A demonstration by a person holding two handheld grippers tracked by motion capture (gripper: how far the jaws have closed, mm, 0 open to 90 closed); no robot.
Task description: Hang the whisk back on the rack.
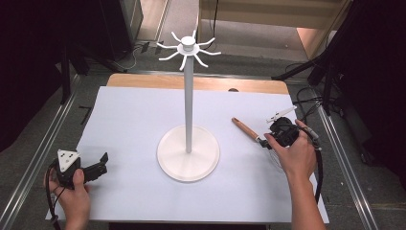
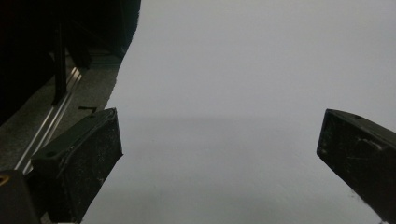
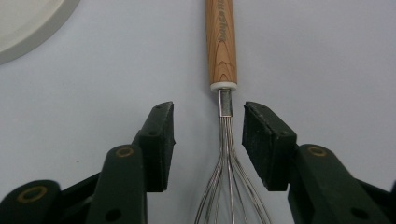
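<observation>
A whisk with a wooden handle (image 1: pixel 245 128) lies on the white sheet, right of the stand. In the right gripper view its handle (image 3: pixel 221 42) points away and its steel wires (image 3: pixel 229 163) run between the jaws. My right gripper (image 3: pixel 208 128) is open, one jaw on each side of the wire neck, apart from it. From above, the right gripper (image 1: pixel 268 143) sits under a hand at the right. A white stand (image 1: pixel 188 96) with hook arms on top rises from a round base (image 1: pixel 187 158). My left gripper (image 1: pixel 104 162) rests open at the front left, jaws (image 2: pixel 219 144) wide over bare sheet.
The white sheet (image 1: pixel 129 124) covers a wooden table (image 1: pixel 143 81). Metal rails (image 1: pixel 38 158) run along both sides. Dark stands and cables (image 1: pixel 325 72) crowd the far right, beyond the table. The stand's base edge (image 3: pixel 28 23) shows at the right gripper view's top left.
</observation>
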